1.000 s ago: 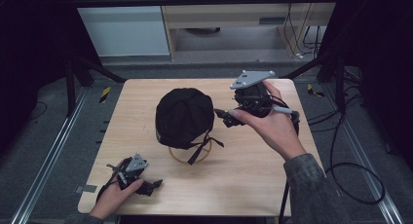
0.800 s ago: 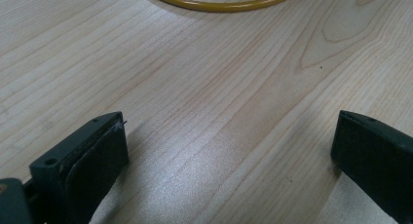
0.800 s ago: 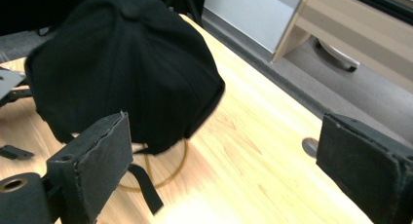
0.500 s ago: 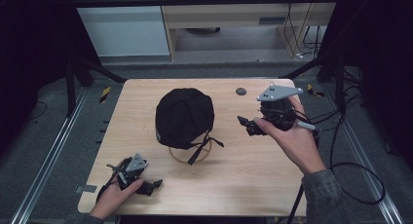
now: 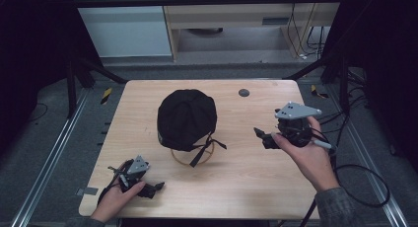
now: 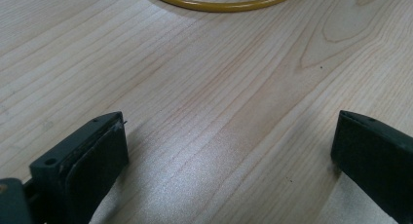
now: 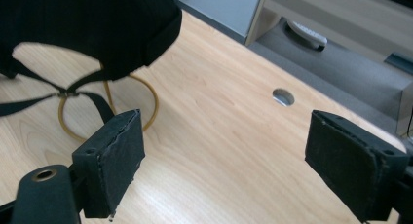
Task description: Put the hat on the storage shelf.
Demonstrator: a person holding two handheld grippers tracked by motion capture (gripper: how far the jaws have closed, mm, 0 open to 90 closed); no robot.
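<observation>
The black cap (image 5: 187, 119) already sits on its yellow ring stand (image 5: 192, 156) in the middle of the desk (image 5: 256, 187), untouched, while the right gripper (image 5: 260, 136), fingers wide and just closing a little with nothing between them, hangs to its right and the left gripper (image 5: 154, 188) rests near, also wide and empty.

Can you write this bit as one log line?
hat: on stand | left tool: open, on table | right tool: open, empty, closing

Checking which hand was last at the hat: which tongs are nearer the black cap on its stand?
Roughly even; the right looks marginally nearer. The right tongs hang open off the black cap's right side, clear of it. The left tongs rest open at the near-left table edge, below the yellow ring base.
</observation>
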